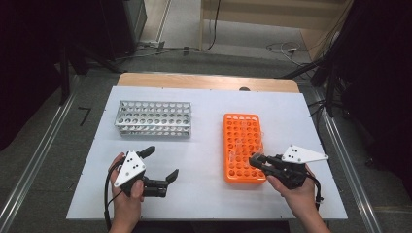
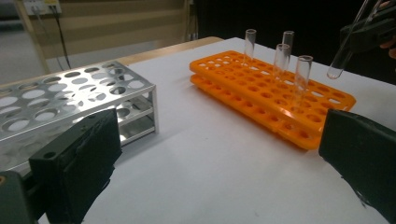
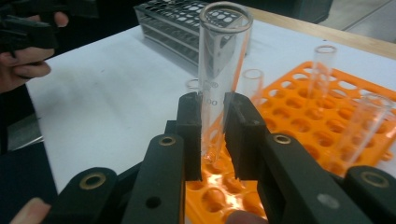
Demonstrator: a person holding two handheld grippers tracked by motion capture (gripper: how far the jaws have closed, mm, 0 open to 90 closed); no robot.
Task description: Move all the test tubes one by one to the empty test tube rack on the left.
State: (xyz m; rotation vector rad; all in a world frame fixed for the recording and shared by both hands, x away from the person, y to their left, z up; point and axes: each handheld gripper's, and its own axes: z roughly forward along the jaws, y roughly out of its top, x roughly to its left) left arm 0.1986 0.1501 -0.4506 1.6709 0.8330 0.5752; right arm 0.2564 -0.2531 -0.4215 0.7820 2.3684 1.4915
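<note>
A: Any writing to read?
B: Only "100" on the tube [image 3: 219,79]; nothing on the steel rack [image 1: 153,118].
A: Left gripper [image 1: 160,164]?
B: Jaws wide apart, nothing between them, over bare table [image 1: 204,194] near the steel rack.
A: Right gripper [image 3: 212,135]?
B: Clamped on the tube, holding it above the orange rack [image 1: 243,145], where four more tubes [image 2: 302,79] stand.

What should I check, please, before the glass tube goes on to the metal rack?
1. Right gripper shut on the clear glass test tube: ok.
2. Tube lifted free of the orange plastic rack: ok, seen in the left gripper view.
3. Four other glass tubes upright in that rack: ok.
4. Silver metal rack has free holes: ok.
5. Left gripper open, holding nothing: ok.
6. Tube clean inside: cannot tell.
</note>
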